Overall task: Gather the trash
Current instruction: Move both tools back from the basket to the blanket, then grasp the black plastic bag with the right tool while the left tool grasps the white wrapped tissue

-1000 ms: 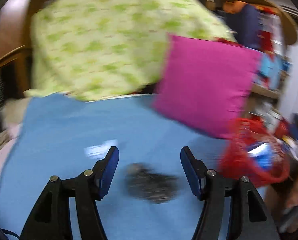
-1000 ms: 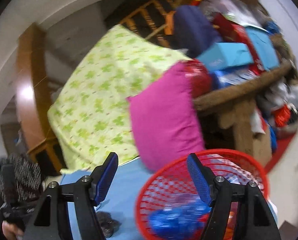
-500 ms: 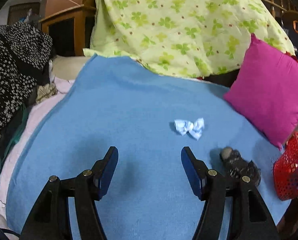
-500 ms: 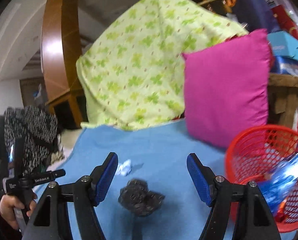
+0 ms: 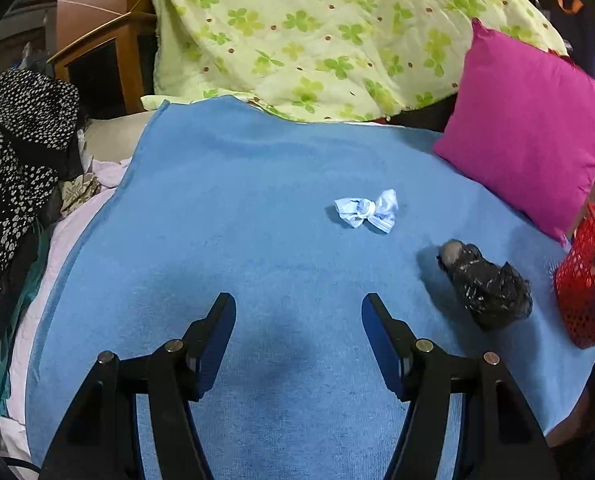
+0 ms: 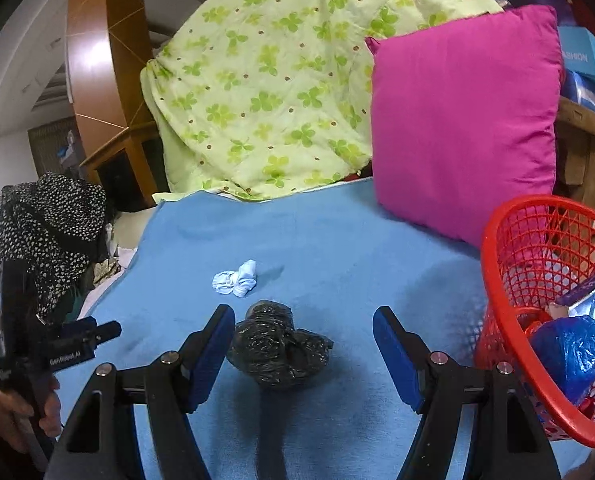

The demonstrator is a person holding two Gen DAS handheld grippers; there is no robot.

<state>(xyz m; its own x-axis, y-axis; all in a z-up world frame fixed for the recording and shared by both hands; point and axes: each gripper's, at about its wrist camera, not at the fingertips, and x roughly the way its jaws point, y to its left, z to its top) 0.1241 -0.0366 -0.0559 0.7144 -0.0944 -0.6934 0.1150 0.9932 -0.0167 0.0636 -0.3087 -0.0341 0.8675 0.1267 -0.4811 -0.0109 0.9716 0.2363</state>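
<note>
— Both grippers have swung down over the blue blanket (image 5: 225, 208) since the earlier frames; the pillow and basket that filled the left view then now sit at its right rim. How do they stand?

— Left gripper (image 5: 297, 332) is spread wide with only bare blanket between its fingers. Right gripper (image 6: 303, 344) is just as wide, nothing pressed; the crumpled black bag (image 6: 277, 350) lies ahead of it, close to the left-hand finger, though I can't quite tell whether it touches.

— Room to move?

— Plenty on the blanket's near and left part. Its right edge is crowded: the red basket (image 6: 537, 264) stands at that edge, just beside the black bag.

— What does each view add?

— Only the right view looks into the basket: a blue plastic bag (image 6: 569, 352) and something silvery lie inside. It also catches the person's hand (image 6: 21, 408) on the left gripper's handle. The left view shows the blanket's left edge over pale bedding.

— Farther out?

— A small white-and-blue twisted wrapper (image 5: 367, 212) near the blanket's middle, apart from the black bag. Behind it the magenta pillow (image 5: 529, 128) leans at the far right corner, against the green clover quilt (image 5: 317, 32). A black spotted garment (image 5: 21, 140) is heaped off the left edge.
</note>
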